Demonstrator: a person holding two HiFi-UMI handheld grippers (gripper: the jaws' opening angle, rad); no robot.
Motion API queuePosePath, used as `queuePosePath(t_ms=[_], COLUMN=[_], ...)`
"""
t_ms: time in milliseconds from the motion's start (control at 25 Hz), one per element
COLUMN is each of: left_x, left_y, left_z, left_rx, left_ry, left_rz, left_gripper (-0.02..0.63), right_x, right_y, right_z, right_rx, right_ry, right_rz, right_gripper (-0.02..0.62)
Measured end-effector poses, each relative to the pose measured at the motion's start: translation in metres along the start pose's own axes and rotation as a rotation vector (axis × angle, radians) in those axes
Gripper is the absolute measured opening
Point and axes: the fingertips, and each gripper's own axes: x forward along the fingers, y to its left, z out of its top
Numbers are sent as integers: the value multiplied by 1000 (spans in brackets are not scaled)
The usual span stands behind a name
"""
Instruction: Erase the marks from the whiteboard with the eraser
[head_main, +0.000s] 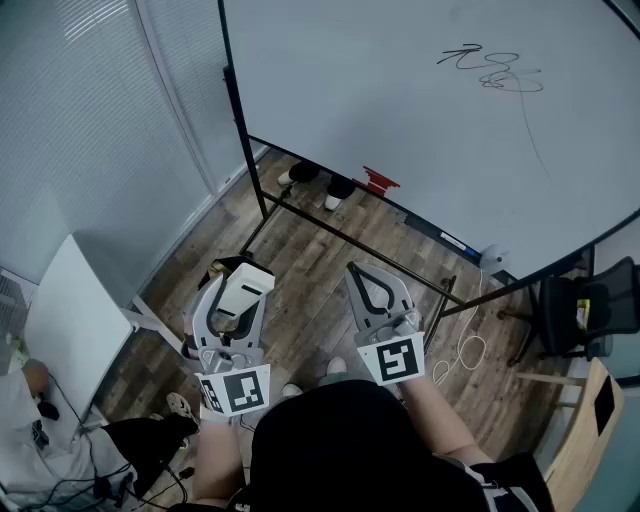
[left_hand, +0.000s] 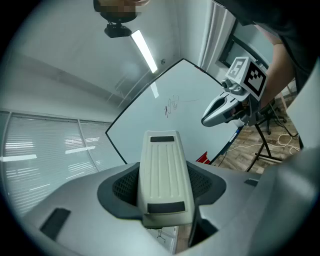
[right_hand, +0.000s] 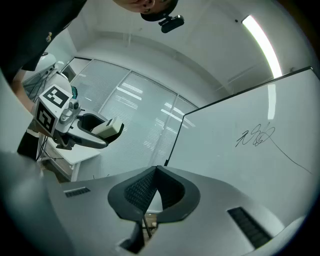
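A large whiteboard (head_main: 420, 130) on a black stand fills the upper right of the head view. Black and red scribbles (head_main: 492, 70) sit near its top right, with a thin line trailing down. My left gripper (head_main: 240, 292) is shut on a cream eraser (head_main: 243, 288), held low in front of me, well short of the board. In the left gripper view the eraser (left_hand: 164, 177) lies lengthwise between the jaws, with the marks (left_hand: 172, 105) far ahead. My right gripper (head_main: 372, 288) is shut and holds nothing. The scribbles (right_hand: 256, 135) also show in the right gripper view.
A red item (head_main: 379, 181) and a marker (head_main: 452, 241) rest on the board's tray. Someone's shoes (head_main: 322, 185) show under the board. A white table (head_main: 75, 320) stands at left, a dark chair (head_main: 585, 315) at right, and a white cable (head_main: 468, 352) lies on the wooden floor.
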Motion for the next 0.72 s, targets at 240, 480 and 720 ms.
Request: queuePosePath(t_ms=[240,480,720], left_x=[36,76,113], left_y=[-8,-20,-20], left_z=[9,23,27], left_rx=[-15,-75,-111], left_ry=[14,25,16], left_rz=[12,9,-13], left_gripper=[265,265,265], right_x=[1,3,15], right_y=[-36,-71,-102], right_z=[-12,-36,-64], right_rx=[-11,21,73], right_ry=[-4,-19,-4], right_rz=[-7,11,-13], right_gripper=[28,29,29])
